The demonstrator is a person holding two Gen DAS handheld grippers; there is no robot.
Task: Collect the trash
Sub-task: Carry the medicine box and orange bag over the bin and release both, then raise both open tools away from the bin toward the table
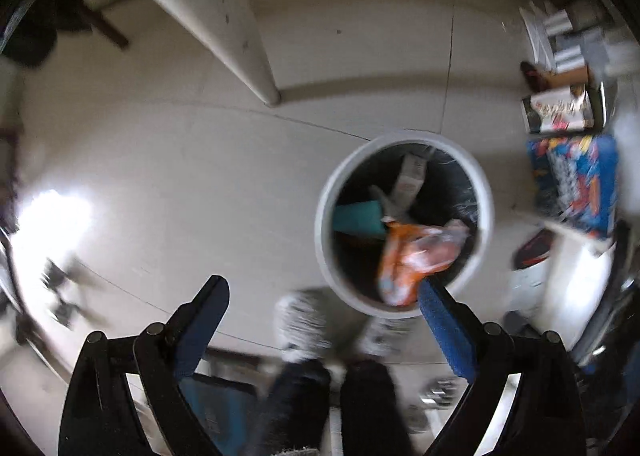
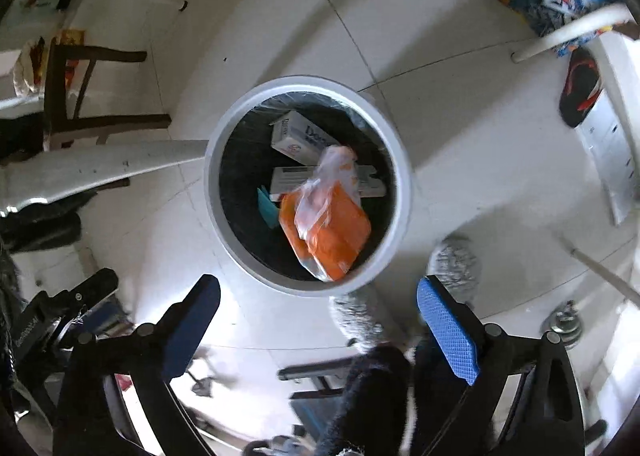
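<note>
Floor: pale tiled floor (image 2: pixel 460 128) fills both views, seen from above, so both cameras look straight down.
Furniture: a white tabletop (image 1: pixel 208 4) slants across the upper left of the left view; a dark chair (image 2: pixel 80 96) sits at the left edge of the right view.
Bin: a round white bin (image 2: pixel 224 192) with a black liner stands at the middle of the right view, right of middle in the left view, open for dropping.
Trash: an orange packet in clear plastic (image 2: pixel 332 224) lies at the bin's mouth over a white box (image 2: pixel 296 132); whether it has settled I cannot tell.
Feet: grey slippers (image 2: pixel 456 268) stand just beside the bin's lower rim.
Right tongs (image 2: pixel 320 304): spread wide, holding nothing, judged just emptied.
Left tongs (image 1: pixel 324 304): spread, empty.
</note>
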